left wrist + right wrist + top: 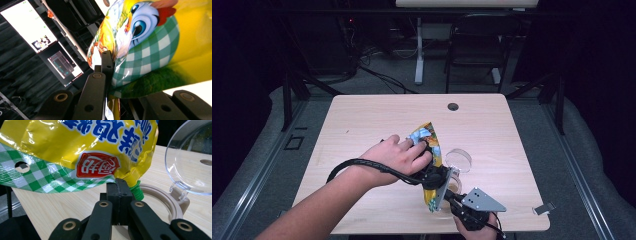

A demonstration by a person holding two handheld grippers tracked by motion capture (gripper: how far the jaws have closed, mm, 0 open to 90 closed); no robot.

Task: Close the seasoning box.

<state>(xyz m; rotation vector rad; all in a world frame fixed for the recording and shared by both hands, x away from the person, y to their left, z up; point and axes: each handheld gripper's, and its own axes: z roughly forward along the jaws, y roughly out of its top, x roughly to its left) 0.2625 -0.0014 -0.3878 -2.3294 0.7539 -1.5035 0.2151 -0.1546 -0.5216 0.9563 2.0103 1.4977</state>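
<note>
Your left gripper has its jaws drawn in tight on the yellow pouch; in the left gripper view the jaw tips pinch the crinkled foil beside the cartoon chick and the green checks. Your left hand lies over that gripper, with the cable looping back along your forearm.

Your right gripper has its jaws fully together; in the right gripper view the two black jaws meet with no gap just below the pouch's bottom corner, touching the seam beside the green spout. I cannot tell whether they actually pinch the foil or only press against it. Your right hand sits at the near edge of the table.

The pouch hangs tilted between the two grippers, spout end low, directly over the beige-rimmed jar. The jar's clear hinged lid stands swung open on the far right side, just beside the pouch.

For room: the far half of the table and its whole left side lie bare. A round cable hole sits near the far edge. A small metal clip lies at the near right corner, well apart from the jar. The jar stands near the front edge.
</note>
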